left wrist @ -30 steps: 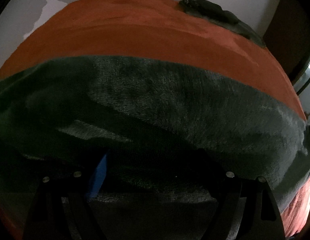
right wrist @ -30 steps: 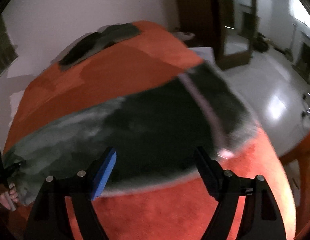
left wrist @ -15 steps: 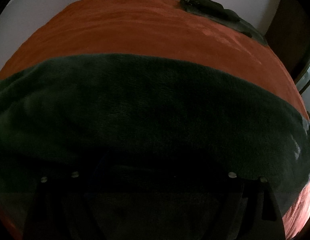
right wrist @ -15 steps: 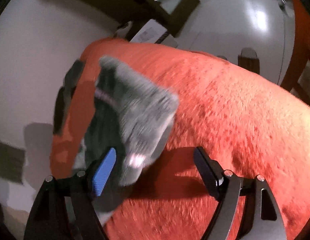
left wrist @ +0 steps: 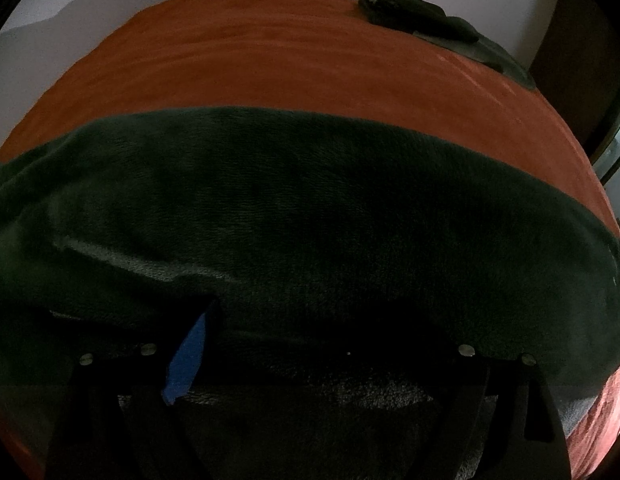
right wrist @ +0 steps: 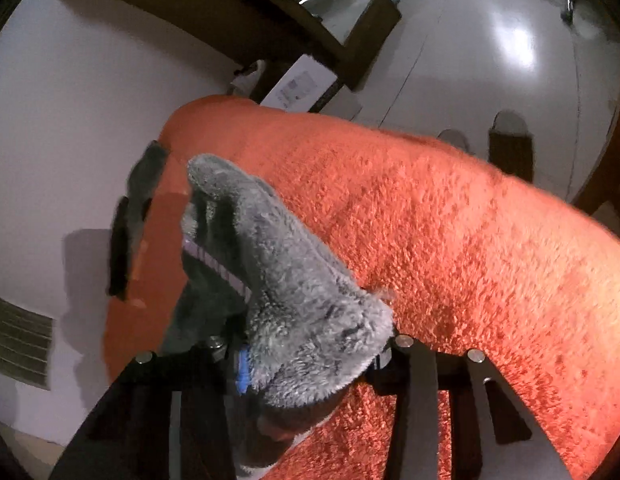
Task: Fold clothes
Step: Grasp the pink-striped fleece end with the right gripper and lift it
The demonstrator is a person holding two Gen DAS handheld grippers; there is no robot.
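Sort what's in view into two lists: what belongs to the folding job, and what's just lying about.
Belongs to the job:
- grey fleece garment, spread on the orange blanket
- right claw, closing with a corner of the garment between its jaws
- left claw, mostly buried under the fleece

Just lying about:
- dark folded items at the blanket's far corner
- white box on the floor

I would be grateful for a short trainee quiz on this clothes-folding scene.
1. True or false: the cover under the fleece is blue.
2. Where does the dark pile sit? A: at the cover's far corner. B: on the floor. C: on the fleece.
3. In the right wrist view, what runs along the fleece's edge?

Key: 1 false, it is orange. 2 A. 3 a pale striped band.
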